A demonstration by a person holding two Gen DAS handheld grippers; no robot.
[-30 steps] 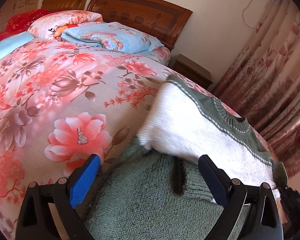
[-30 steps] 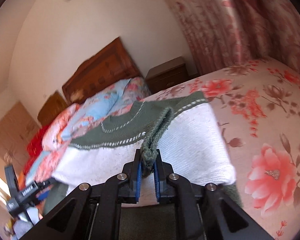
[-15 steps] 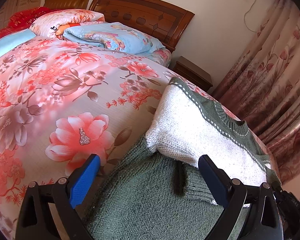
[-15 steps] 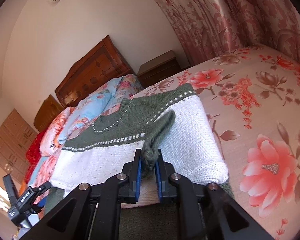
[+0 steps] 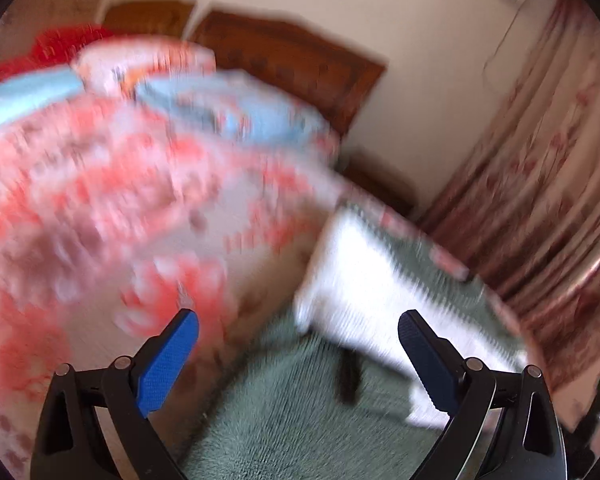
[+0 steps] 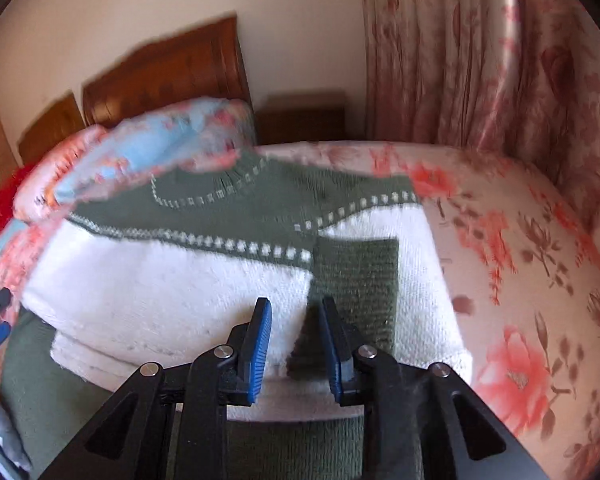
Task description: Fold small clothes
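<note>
My right tool [image 6: 296,336] has its blue pads parted with a gap between them, and nothing is pinched there; the green sleeve cuff [image 6: 356,276] lies flat on the white body of the sweater [image 6: 172,292], its near end reaching down between the pads and against the right-hand one. My left tool [image 5: 298,336] is spread wide, hovering over the green lower part of the sweater with nothing between its fingers; that view is badly smeared by motion.

The sweater lies on the bed [image 6: 520,264], on the floral bedspread, near the edge that runs along the curtain [image 6: 480,60]. Its green yoke with the dotted white trim points toward the head of the bed, the white middle band is folded into a thick block, and the green hem part spreads out under both tools. The neckline comes close to the blue and pink folded quilt [image 6: 148,156] piled at the wooden headboard [image 6: 172,68]. A dark nightstand [image 6: 304,120] stands between the headboard and the curtain
</note>
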